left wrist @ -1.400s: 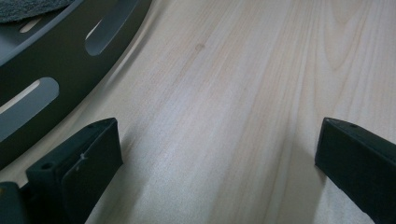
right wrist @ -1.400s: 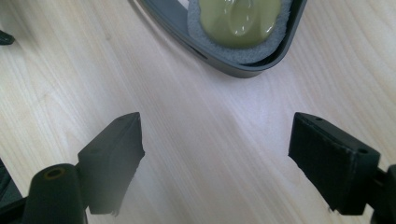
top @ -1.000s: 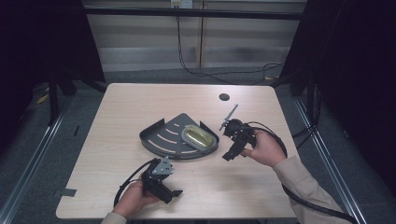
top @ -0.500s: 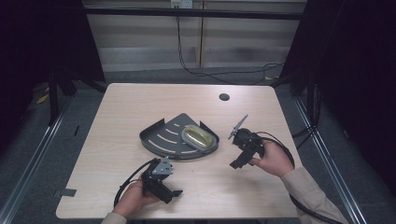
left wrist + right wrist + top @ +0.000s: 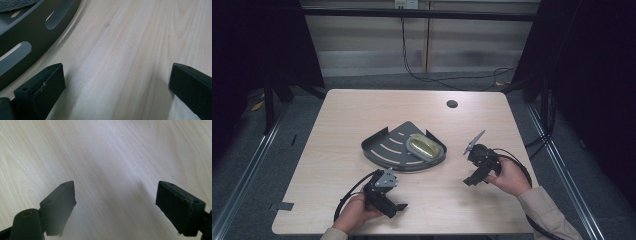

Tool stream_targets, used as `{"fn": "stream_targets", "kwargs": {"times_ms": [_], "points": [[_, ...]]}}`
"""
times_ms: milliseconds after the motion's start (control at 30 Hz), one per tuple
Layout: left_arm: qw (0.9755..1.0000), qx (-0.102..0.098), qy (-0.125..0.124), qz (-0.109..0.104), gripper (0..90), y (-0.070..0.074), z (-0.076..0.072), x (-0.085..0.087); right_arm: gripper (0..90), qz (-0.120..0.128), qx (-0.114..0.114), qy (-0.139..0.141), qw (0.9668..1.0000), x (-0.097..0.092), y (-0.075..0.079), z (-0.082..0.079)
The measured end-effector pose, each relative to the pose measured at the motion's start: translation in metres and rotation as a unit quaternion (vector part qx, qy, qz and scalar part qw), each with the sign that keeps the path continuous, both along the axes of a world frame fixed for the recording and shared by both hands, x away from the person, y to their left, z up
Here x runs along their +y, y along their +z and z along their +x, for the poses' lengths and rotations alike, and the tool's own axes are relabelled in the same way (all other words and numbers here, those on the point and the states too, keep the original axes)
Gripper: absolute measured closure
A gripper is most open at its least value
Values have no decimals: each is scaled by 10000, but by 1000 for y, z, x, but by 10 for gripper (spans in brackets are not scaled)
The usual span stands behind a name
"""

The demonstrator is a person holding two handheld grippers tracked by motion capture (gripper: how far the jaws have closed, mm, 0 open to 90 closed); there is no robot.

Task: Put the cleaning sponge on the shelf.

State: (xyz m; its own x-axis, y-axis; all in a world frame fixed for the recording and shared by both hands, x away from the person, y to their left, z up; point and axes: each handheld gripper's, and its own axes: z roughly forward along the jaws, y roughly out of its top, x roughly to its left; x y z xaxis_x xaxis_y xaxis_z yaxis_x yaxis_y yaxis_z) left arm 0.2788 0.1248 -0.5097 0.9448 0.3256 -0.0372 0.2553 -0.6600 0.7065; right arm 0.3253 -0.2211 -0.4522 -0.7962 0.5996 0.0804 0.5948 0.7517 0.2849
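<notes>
A dark grey quarter-round slotted tray (image 5: 384, 145) lies mid-table with a yellow-green sponge (image 5: 424, 147) on its right part. My left gripper (image 5: 398, 207) rests near the front edge, below the tray, open with nothing between its jaws; in the left gripper view (image 5: 116, 80) the tray's slotted rim (image 5: 30, 27) fills the upper left. My right gripper (image 5: 471, 180) sits to the right of the tray, tipped down at the bare wood, open and empty (image 5: 116, 197).
The light wood table (image 5: 362, 110) has a round cable hole (image 5: 452, 104) at the back right. Black cables trail from both grippers. Dark frame posts and floor surround the table.
My right gripper has drawn back from the tray's right edge toward the front right and tipped downward. The left gripper has stayed put.
</notes>
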Motion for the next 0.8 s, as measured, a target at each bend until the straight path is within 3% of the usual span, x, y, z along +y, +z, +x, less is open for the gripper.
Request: {"fn": "stream_targets", "kwargs": {"times_ms": [800], "points": [[10000,0,-1,4,0,0,0,0,145,-104,25,99,9999,-12,-25,-12]]}}
